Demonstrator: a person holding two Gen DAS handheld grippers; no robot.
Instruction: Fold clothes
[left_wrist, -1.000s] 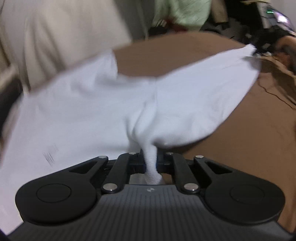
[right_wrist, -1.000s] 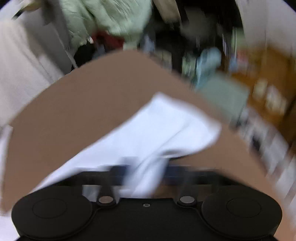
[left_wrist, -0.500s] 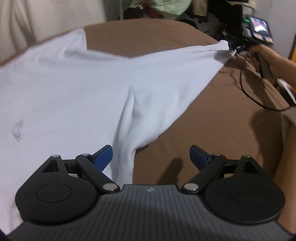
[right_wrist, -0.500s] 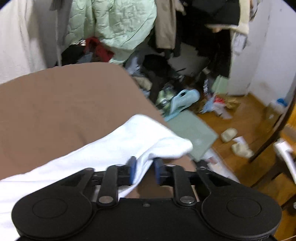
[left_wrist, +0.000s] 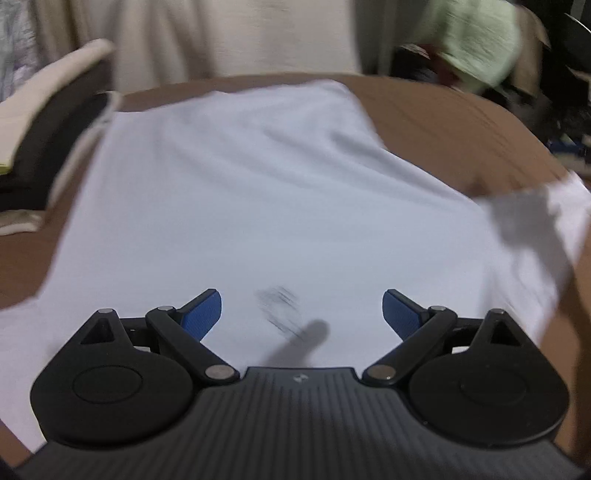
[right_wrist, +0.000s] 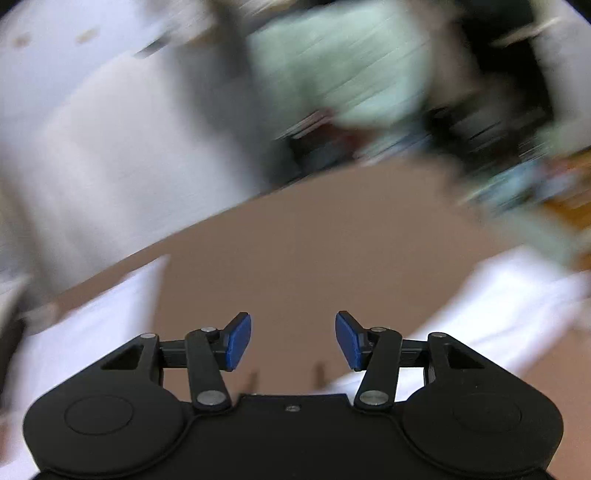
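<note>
Nearest you, your left gripper (left_wrist: 302, 308) stands spread wide with nothing between its blue pads (left_wrist: 202, 314). A second ago it pinched a bunched fold of the white T-shirt (left_wrist: 258, 206); its jaws have just been opening, and the cloth has dropped free. Your right gripper (right_wrist: 293, 341) has also just been opening: half a second ago it nipped a white corner, and now its jaws stand about half spread, with only brown surface showing between them.

The release means the spreading step appears finished. The T-shirt now lies flat on the brown bed (left_wrist: 461, 122), directly below and ahead of the left gripper, a small dark print (left_wrist: 279, 306) just beyond the pads. One sleeve (left_wrist: 535, 229) reaches out to the right. In the blurred right wrist view, white cloth shows at both lower corners, on either side of bare brown.

No fold has yet been made; judged from this layout, the first fold is the next stage, and both grippers are free to take new hold points.

Count, near to far: two grippers, both empty; one white T-shirt, with one print; one bed. Beyond the bed, one pale green quilted item (left_wrist: 476, 40) hangs among dark clutter too blurred to count. A light curtain or sheet (left_wrist: 236, 37) closes the background.
</note>
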